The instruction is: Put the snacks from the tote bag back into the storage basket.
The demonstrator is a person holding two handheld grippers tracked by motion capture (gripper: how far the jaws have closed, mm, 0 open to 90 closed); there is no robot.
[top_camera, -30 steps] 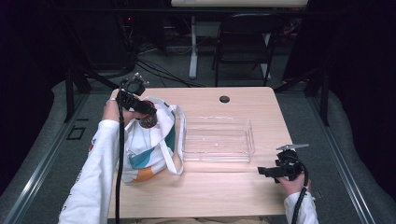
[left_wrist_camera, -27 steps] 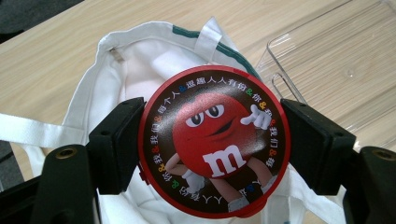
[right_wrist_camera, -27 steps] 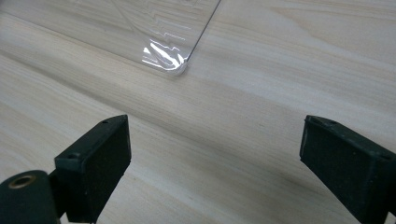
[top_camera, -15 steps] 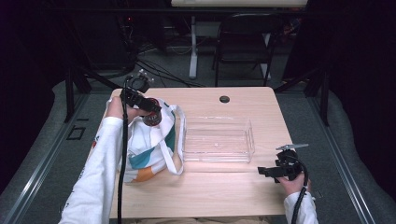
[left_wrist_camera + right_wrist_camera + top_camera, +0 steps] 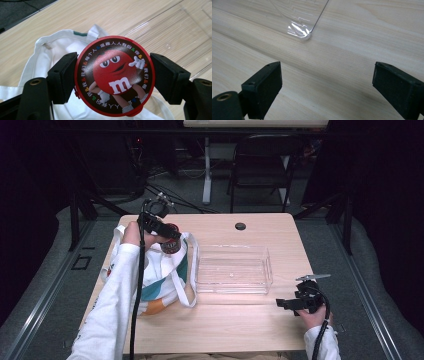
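My left gripper [image 5: 169, 237] is shut on a round candy tin [image 5: 114, 75] with a red rim and a red cartoon candy figure on its dark lid. It holds the tin [image 5: 170, 243] in the air above the mouth of a white tote bag [image 5: 150, 275] at the table's left. In the left gripper view both black jaws press on the tin's sides, with the bag [image 5: 50, 52] below. My right gripper [image 5: 281, 304] rests low over the table near the front right, open, with nothing between its jaws [image 5: 327, 82].
A clear plastic tray [image 5: 233, 269] lies in the middle of the wooden table [image 5: 225, 325], right of the bag; its corner [image 5: 300, 35] shows ahead of the right gripper. A small black disc [image 5: 240, 226] sits near the far edge. A chair [image 5: 260, 170] stands beyond the table.
The left gripper has lifted the tin up out of the bag and carried it a little to the right. The right gripper has stayed put.
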